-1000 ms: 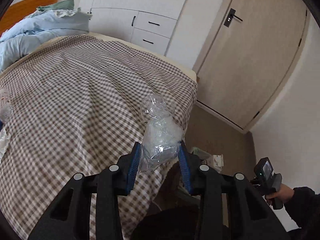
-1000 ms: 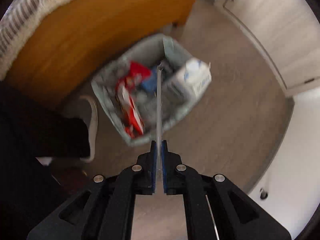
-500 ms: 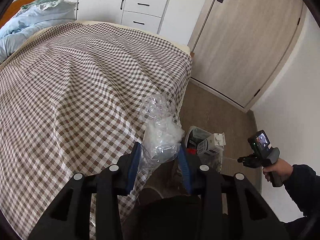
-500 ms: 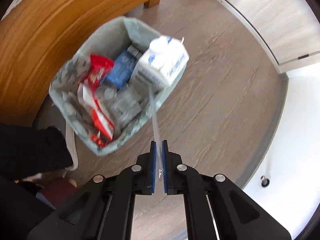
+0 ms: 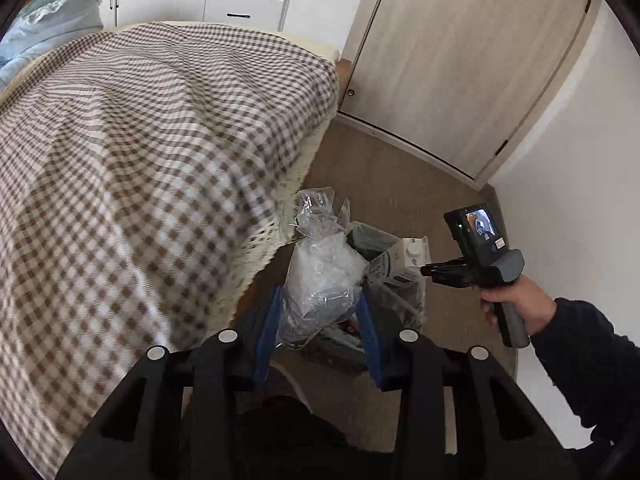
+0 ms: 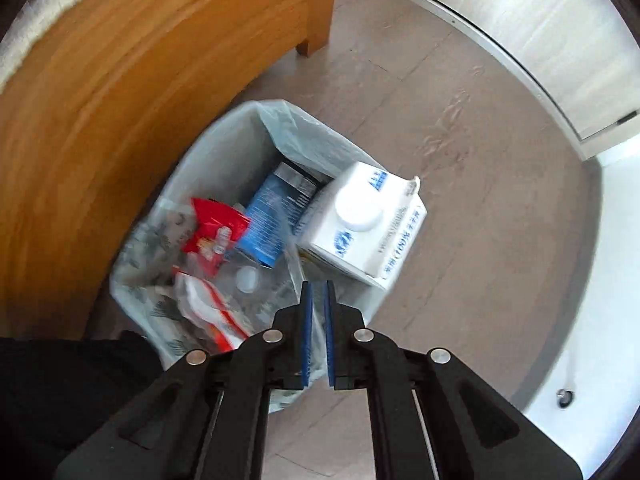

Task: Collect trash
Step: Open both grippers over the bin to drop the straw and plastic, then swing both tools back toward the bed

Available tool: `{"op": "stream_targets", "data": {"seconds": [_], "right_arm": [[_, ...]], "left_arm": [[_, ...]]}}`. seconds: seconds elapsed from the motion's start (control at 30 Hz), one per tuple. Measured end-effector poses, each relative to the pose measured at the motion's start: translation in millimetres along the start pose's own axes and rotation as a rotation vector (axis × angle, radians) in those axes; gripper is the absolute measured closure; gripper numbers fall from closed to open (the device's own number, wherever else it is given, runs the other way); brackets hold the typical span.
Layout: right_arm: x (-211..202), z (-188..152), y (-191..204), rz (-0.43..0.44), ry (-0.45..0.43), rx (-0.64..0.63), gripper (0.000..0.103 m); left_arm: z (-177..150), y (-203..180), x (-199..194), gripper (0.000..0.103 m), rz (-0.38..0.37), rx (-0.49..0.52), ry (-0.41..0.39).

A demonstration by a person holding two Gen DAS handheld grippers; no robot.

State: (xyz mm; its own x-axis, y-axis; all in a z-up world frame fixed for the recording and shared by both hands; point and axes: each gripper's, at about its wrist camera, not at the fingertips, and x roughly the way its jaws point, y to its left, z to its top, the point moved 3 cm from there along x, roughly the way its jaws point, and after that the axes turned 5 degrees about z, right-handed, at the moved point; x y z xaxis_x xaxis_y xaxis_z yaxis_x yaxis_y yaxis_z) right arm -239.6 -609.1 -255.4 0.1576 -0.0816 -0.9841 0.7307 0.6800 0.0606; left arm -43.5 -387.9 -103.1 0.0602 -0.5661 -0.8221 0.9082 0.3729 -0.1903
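While your left gripper (image 5: 320,320) is clenching the crumpled clear plastic wrap (image 5: 320,272), that wrap is hiding much of the trash bin (image 5: 368,240) beyond it. Your right gripper (image 6: 318,308) is pointing down over the bin (image 6: 224,144) with its jaws nearly shut; whether the thin clear film (image 6: 294,260) is pinched between them is hard to make out. A milk carton (image 6: 360,224) is leaning on the bin's rim, beside the checkered bed (image 5: 140,140).

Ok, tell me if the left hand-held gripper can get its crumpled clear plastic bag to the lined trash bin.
Probably yes. The left hand-held gripper grips the crumpled clear plastic bag, and the lined trash bin stands open-topped beside the bed; only the right hand-held gripper over it might crowd the drop.
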Motion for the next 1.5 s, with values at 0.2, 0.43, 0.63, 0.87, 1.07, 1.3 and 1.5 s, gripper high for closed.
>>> {"op": "stream_targets", "data": {"seconds": [0.2,0.43,0.63,0.87,1.07,1.3,1.5], "right_arm": [[-18.3,-32.9,-12.4,0.061,-0.081,-0.035,0.045],[-4.0,-51.5,-21.9,0.123,-0.070,0.050,0.045],[-6.8,-59.7,-24.0,0.141,-0.090,0.051,0.045],[9.0,-72.9,-34.7,0.147,-0.051,0.087,0.045],[12.4,-68.2,-29.7,0.148,-0.051,0.081,0.045],[-9.6,-59.1,-5.7,0.159,-0.103,0.015,0.045],[-43.5,-43.5,4.1,0.119,-0.185,-0.009,0.045]], "left_arm": [[24.9,-40.4,52.6,0.068,-0.073,0.006,0.088],[35.8,-80.3,169.7,0.066,-0.125,-0.011,0.389],[14.4,-95.2,263.0,0.066,-0.039,-0.003,0.556],[41.7,-96.5,275.1,0.008,-0.017,-0.062,0.422],[37.6,-78.9,271.8,0.008,-0.009,-0.112,0.449],[39.5,-80.7,234.3,0.008,0.021,-0.027,0.362],[60.9,-92.1,148.4,0.008,-0.028,0.024,0.098]]}}
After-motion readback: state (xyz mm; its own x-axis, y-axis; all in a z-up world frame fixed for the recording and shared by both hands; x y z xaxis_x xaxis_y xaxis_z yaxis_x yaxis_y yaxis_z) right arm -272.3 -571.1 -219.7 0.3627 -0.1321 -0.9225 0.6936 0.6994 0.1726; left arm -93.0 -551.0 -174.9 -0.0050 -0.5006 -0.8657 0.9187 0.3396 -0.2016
